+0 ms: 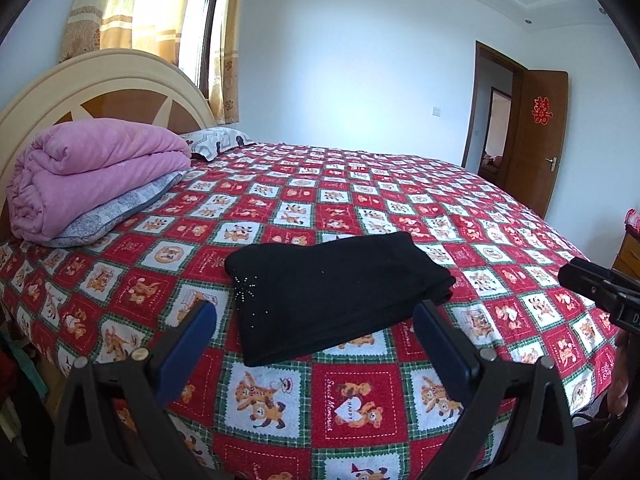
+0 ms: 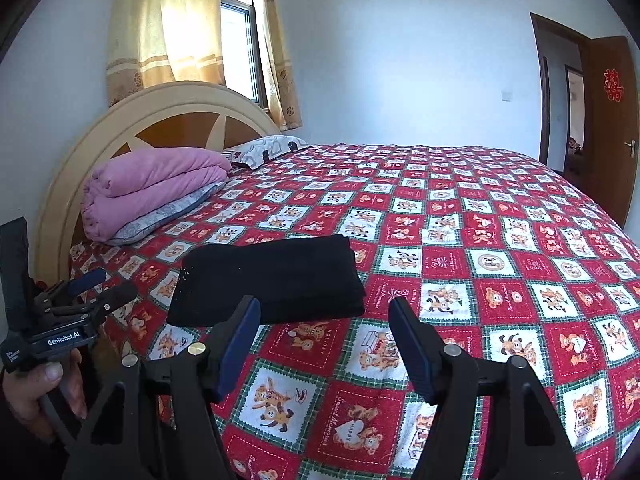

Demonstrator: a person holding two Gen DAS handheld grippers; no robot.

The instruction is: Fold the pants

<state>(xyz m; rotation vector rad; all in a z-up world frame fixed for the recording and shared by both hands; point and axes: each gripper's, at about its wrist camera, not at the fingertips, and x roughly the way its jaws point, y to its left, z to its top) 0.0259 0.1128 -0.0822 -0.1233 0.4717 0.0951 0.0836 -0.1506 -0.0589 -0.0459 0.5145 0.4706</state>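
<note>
The black pants lie folded into a compact rectangle on the red patchwork bedspread, with small sparkly studs near the left corner. They also show in the right wrist view. My left gripper is open and empty, held just short of the pants' near edge. My right gripper is open and empty, above the bedspread to the right of the pants' near edge. The left gripper also shows at the left of the right wrist view, held in a hand.
A folded pink quilt on a grey pillow sits by the round headboard. A second pillow lies behind it. An open wooden door is at the far right. The bed's near edge is close below the grippers.
</note>
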